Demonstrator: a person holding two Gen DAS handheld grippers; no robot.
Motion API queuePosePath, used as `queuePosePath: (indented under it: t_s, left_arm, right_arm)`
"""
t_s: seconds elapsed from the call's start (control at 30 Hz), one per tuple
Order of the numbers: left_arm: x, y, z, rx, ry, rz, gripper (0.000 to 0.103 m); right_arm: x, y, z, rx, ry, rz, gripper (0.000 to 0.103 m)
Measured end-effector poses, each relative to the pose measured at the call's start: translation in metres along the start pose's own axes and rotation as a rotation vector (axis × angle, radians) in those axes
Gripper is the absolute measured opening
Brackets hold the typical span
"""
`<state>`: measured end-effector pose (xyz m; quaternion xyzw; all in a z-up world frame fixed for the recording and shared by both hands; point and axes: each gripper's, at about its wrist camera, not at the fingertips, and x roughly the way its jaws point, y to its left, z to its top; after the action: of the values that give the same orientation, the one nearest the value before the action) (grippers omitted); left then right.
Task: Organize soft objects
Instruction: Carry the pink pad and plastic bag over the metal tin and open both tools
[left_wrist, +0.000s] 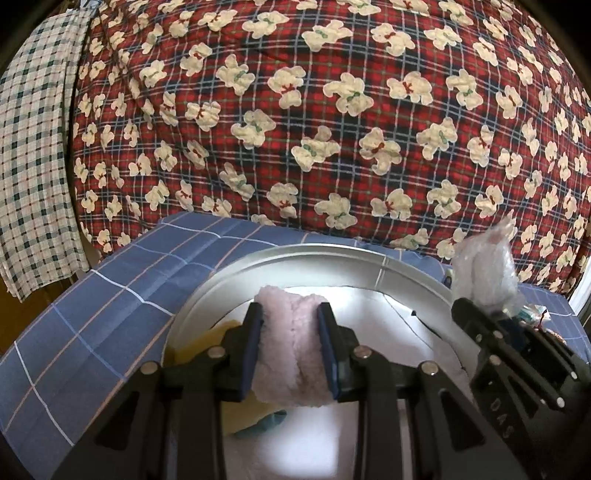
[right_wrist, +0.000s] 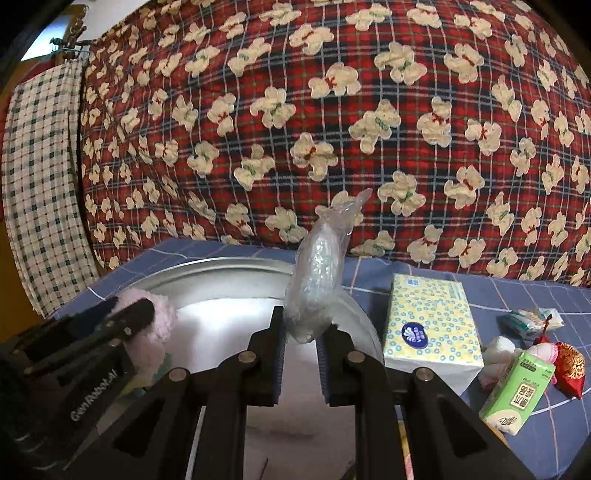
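My left gripper (left_wrist: 290, 325) is shut on a fluffy pale pink roll (left_wrist: 291, 347) and holds it over a round silver tray (left_wrist: 280, 258); the roll also shows in the right wrist view (right_wrist: 162, 317). My right gripper (right_wrist: 300, 325) is shut on a clear plastic-wrapped bundle (right_wrist: 317, 280) that stands upright over the tray's right rim (right_wrist: 354, 314). In the left wrist view that bundle (left_wrist: 484, 269) shows at the right. A yellow and a teal soft item (left_wrist: 240, 417) lie in the tray under the left gripper.
The tray sits on a blue checked cloth (left_wrist: 110, 302). A red plaid quilt with bears (left_wrist: 332, 129) rises behind. Right of the tray lie a yellow-dotted tissue pack (right_wrist: 432, 325), a green tissue pack (right_wrist: 517, 391), a red pouch (right_wrist: 569, 365) and small white items (right_wrist: 498, 350).
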<state>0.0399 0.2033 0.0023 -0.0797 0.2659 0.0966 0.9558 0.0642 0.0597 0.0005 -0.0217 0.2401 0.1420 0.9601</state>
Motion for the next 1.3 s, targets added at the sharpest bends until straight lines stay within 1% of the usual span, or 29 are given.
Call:
queuePosePath:
  t_s: [0.17, 0.2, 0.33, 0.4, 0.47, 0.53, 0.57, 0.6, 0.63, 0.67, 0.7, 0.77, 0.83, 0.97, 1.03, 1.07, 1.17, 1.23, 1.3]
  left_arm:
    - [0.000, -0.001, 0.000, 0.008, -0.003, 0.010, 0.029]
    - [0.000, -0.001, 0.000, 0.010, -0.004, 0.011, 0.023]
    - [-0.001, -0.001, 0.000, 0.023, -0.019, 0.041, 0.023]
    - [0.000, 0.000, 0.000, 0.023, -0.015, 0.042, 0.023]
    - [0.001, 0.000, 0.000, 0.025, -0.014, 0.043, 0.026]
    - [0.001, 0.000, 0.000, 0.021, -0.014, 0.042, 0.037]
    - [0.001, 0.001, 0.001, 0.013, -0.016, 0.043, 0.039]
    - [0.000, 0.002, 0.000, 0.008, -0.019, 0.045, 0.051]
    - [-0.002, 0.002, 0.000, 0.000, -0.024, 0.048, 0.067]
    - [-0.004, 0.004, 0.001, -0.013, -0.037, 0.046, 0.076]
    - [-0.007, 0.005, 0.000, -0.023, -0.048, 0.050, 0.087]
    - [-0.013, 0.011, 0.002, -0.060, -0.082, 0.075, 0.095]
    - [-0.018, 0.018, 0.003, -0.106, -0.112, 0.080, 0.095]
    - [-0.017, 0.024, 0.003, -0.136, -0.109, 0.073, 0.095]
    - [-0.018, 0.024, 0.003, -0.139, -0.124, 0.073, 0.095]
    - [-0.019, 0.024, 0.003, -0.140, -0.130, 0.075, 0.095]
    - [-0.022, 0.026, 0.002, -0.148, -0.151, 0.082, 0.095]
    - [-0.025, 0.029, 0.002, -0.160, -0.171, 0.084, 0.095]
    - [-0.031, 0.032, 0.002, -0.177, -0.202, 0.085, 0.095]
  right_arm:
    - [0.006, 0.002, -0.001, -0.020, 0.033, 0.005, 0.018]
    - [0.007, 0.003, -0.002, -0.023, 0.037, 0.006, 0.018]
    - [0.011, 0.007, -0.003, -0.045, 0.054, 0.008, 0.018]
    - [0.012, 0.008, -0.003, -0.056, 0.062, 0.017, 0.018]
    - [0.013, 0.008, -0.004, -0.056, 0.064, 0.042, 0.018]
    - [0.012, 0.009, -0.004, -0.056, 0.062, 0.073, 0.020]
    - [0.011, 0.009, -0.004, -0.056, 0.059, 0.085, 0.028]
    - [0.010, 0.010, -0.004, -0.057, 0.053, 0.096, 0.046]
    - [0.008, 0.011, -0.004, -0.059, 0.043, 0.094, 0.052]
    - [0.005, 0.011, -0.004, -0.063, 0.023, 0.086, 0.068]
    - [-0.001, 0.011, -0.004, -0.066, -0.010, 0.089, 0.076]
    - [-0.010, 0.012, -0.003, -0.080, -0.063, 0.084, 0.077]
    - [-0.016, 0.015, -0.002, -0.099, -0.092, 0.069, 0.077]
    - [-0.026, 0.015, -0.003, -0.104, -0.135, 0.044, 0.077]
    - [-0.030, 0.012, -0.003, -0.103, -0.152, 0.025, 0.081]
    - [-0.032, 0.010, -0.003, -0.100, -0.157, 0.013, 0.086]
    - [-0.033, 0.000, -0.004, -0.070, -0.154, -0.035, 0.088]
    - [-0.036, -0.009, -0.004, -0.035, -0.159, -0.044, 0.088]
    - [-0.042, -0.019, -0.003, 0.009, -0.185, -0.044, 0.088]
